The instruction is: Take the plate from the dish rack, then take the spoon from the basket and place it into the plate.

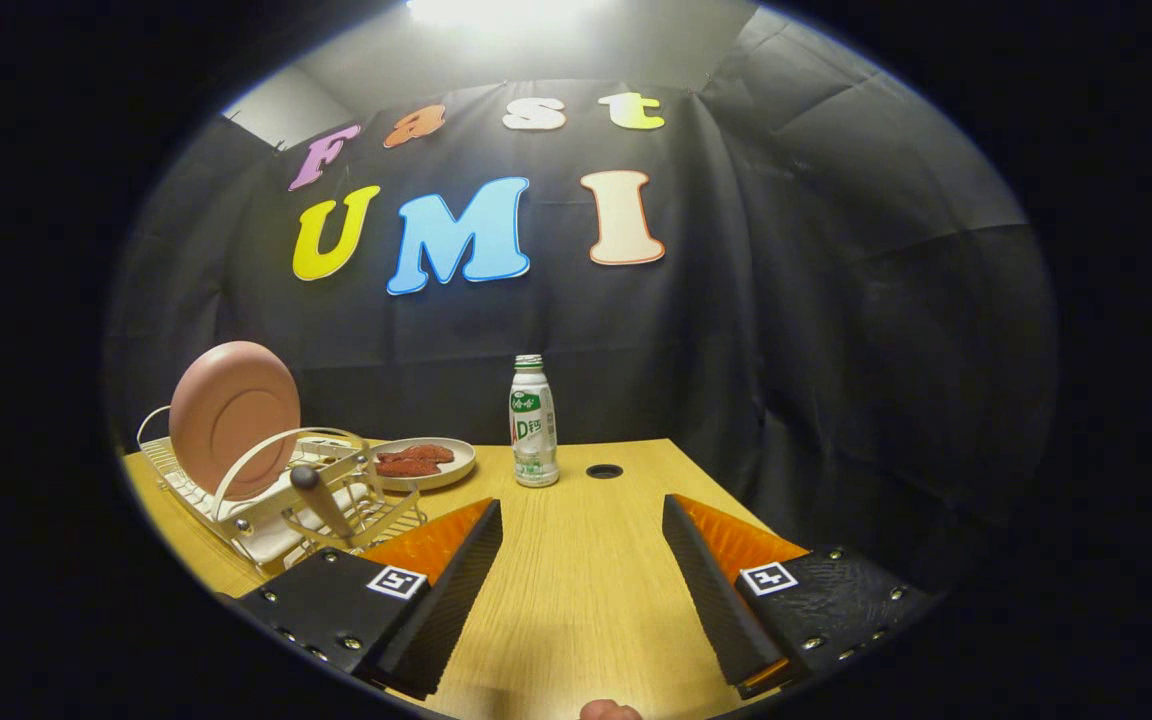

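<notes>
A pink plate (233, 417) stands upright on its edge in a white wire dish rack (266, 500), off to the left of my fingers. A spoon with a dark rounded handle (321, 503) leans out of the wire basket (376, 515) at the rack's near end, just beyond my left finger. My gripper (581, 515) is open, held above the wooden table (586, 590), with only bare tabletop between its fingers.
A shallow beige dish (431, 466) with reddish food pieces sits behind the rack. A white bottle with a green cap (533, 421) stands ahead of the fingers, near a round cable hole (604, 471). The table ends at the black cloth wall.
</notes>
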{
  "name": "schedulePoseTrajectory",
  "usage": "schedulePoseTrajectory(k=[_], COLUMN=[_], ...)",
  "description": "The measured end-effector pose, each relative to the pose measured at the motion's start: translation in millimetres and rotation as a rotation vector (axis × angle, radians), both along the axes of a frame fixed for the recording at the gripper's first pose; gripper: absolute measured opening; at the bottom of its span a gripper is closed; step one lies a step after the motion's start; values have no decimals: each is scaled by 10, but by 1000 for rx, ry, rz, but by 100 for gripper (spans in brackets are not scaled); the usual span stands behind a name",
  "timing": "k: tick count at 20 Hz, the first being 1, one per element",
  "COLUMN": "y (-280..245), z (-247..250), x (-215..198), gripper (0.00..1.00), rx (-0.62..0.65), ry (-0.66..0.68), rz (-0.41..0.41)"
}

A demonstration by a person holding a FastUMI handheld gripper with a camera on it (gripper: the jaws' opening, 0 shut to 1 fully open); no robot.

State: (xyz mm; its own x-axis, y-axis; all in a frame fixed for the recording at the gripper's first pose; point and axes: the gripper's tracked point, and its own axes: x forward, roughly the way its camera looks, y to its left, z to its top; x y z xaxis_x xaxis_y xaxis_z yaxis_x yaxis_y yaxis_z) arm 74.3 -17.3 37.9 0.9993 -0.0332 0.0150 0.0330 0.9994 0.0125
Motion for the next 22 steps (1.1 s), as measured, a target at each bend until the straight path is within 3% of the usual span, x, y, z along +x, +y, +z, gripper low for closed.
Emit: schedulePoseTrajectory(k=[6, 13, 22], y=[97, 534, 1200], z=[807, 1623, 2170], x=[-355, -699, -819], gripper=[98, 98, 98], rx=[-41, 11, -5], ry=[-18, 0, -14], rz=[-14, -12, -44])
